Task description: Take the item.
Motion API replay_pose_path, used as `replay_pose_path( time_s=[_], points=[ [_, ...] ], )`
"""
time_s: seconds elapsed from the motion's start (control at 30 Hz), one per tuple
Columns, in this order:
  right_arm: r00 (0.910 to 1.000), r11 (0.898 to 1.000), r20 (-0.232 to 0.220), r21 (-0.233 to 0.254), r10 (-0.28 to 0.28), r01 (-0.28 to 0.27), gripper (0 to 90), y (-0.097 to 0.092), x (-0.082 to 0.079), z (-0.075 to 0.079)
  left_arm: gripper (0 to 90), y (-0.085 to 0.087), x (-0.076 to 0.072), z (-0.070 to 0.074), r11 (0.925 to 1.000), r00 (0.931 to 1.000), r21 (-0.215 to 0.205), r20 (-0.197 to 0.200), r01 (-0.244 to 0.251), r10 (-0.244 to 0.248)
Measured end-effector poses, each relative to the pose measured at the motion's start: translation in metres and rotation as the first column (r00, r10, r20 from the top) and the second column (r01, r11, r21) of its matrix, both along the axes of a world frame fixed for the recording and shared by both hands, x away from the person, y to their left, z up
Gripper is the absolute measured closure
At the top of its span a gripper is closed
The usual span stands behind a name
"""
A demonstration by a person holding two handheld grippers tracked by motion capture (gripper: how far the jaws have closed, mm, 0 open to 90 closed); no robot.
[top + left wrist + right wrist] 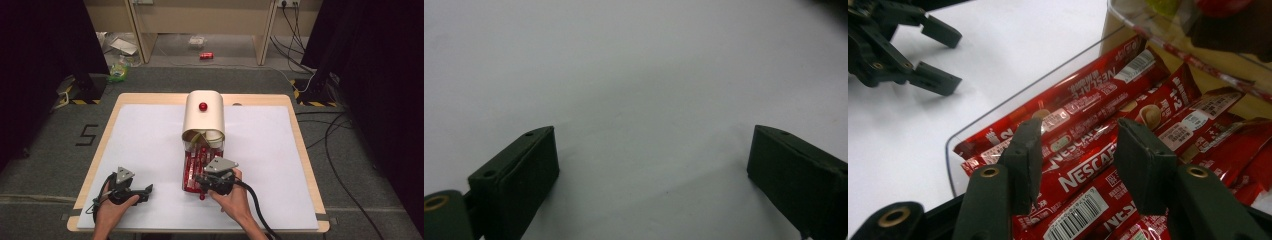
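Observation:
A cream rounded dispenser box (204,122) with a red knob (203,106) stands at the table's middle. A clear tray (1013,95) in front of it holds several red Nescafé stick sachets (1083,172). My right gripper (1078,135) is lowered into the near end of the tray (186,172); its jaws stand apart on either side of one sachet, and a gap shows beside each pad. In the high view the right gripper (201,181) points left over the sachets (192,165). My left gripper (651,150) rests open over bare white table, left of the tray (147,190), and is also seen from the right gripper view (955,61).
The white mat (150,145) covers the wooden table (300,130), with free room left and right of the dispenser. A cable (252,200) trails from the right gripper toward the front edge. Behind the table lie floor clutter and a red can (206,56).

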State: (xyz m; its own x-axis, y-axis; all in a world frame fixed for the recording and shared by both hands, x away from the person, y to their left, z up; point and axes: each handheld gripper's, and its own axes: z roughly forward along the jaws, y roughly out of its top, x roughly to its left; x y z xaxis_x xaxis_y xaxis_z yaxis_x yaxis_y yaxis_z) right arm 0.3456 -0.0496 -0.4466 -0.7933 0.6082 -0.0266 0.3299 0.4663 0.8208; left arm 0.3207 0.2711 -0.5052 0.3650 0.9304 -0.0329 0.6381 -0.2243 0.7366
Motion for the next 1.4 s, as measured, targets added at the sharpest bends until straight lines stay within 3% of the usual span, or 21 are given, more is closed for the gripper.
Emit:
replay_pose_path(
  time_s=[0.53,0.73,0.9,1.03,1.27,1.4],
  points=[
    [0.9984,0.997,-0.001,-0.047,-0.056,0.056,53.2,0.017,0.012,-0.011,5.5,0.0,0.0,0.0,1.0,1.0,0.001,-0.001,0.0,0.0],
    [0.9957,0.997,-0.046,-0.01,-0.081,0.081,65.9,0.012,0.018,-0.01,5.5,0.0,0.0,0.0,1.0,1.0,0.0,0.0,0.0,0.0],
    [0.9942,0.994,-0.013,-0.018,-0.107,0.106,69.0,0.015,0.022,-0.012,5.5,0.0,0.0,0.0,1.0,1.0,0.0,0.001,0.0,0.0],
    [0.9934,0.994,-0.028,-0.004,-0.111,0.111,72.1,0.014,0.024,-0.012,5.5,0.0,0.0,0.0,1.0,1.0,0.0,0.0,0.0,0.0],
    [0.9946,0.995,0.018,-0.005,-0.102,0.102,80.7,0.011,0.024,-0.008,5.6,0.0,0.0,0.0,1.0,1.0,0.001,0.0,0.0,0.0],
    [0.9956,0.995,-0.005,0.02,-0.094,0.094,82.8,0.008,0.024,-0.005,5.5,0.0,0.0,0.0,1.0,1.0,0.001,-0.001,0.0,0.0]
  ],
)
